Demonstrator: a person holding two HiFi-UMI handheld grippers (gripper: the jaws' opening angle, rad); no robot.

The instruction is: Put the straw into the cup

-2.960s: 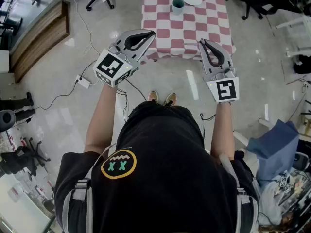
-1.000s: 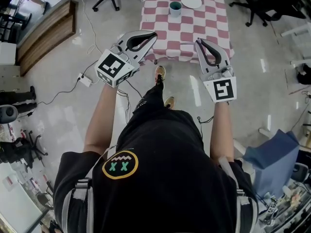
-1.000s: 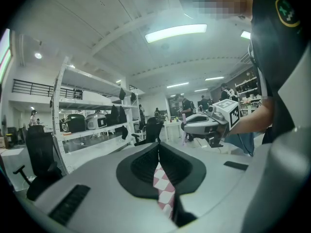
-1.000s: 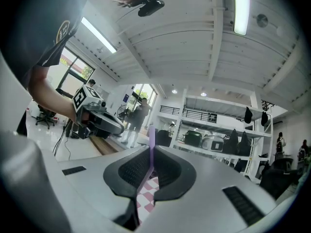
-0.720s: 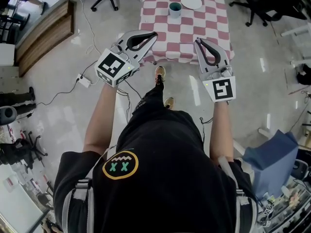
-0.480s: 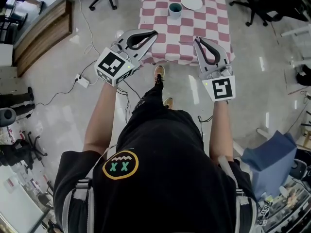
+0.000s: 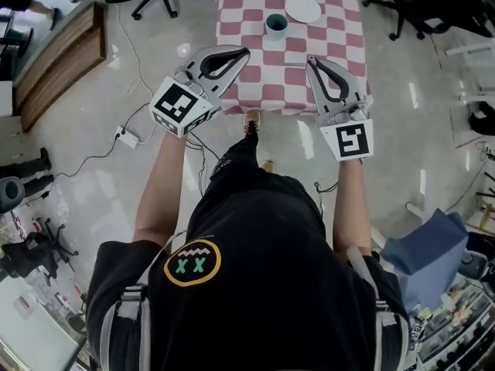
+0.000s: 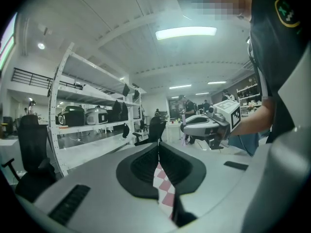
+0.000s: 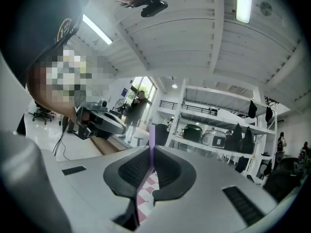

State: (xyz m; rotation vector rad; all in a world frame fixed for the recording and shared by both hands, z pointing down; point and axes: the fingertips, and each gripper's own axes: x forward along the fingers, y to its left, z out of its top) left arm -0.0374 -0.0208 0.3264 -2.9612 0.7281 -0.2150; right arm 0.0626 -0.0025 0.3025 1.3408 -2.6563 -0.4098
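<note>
The left hand-held gripper (image 7: 244, 51) hangs in the air, its jaws pressed together on nothing. Ahead, on the checkered counter (image 7: 340, 49), a teal cup (image 7: 276, 25) stands near a white plate (image 7: 303, 8). The right hand-held gripper (image 7: 310, 58) pinches the purple straw (image 9: 151, 147) upright, well apart from the cup.

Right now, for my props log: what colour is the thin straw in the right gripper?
The thin straw is pale purple, clearest in the right gripper view.
</note>
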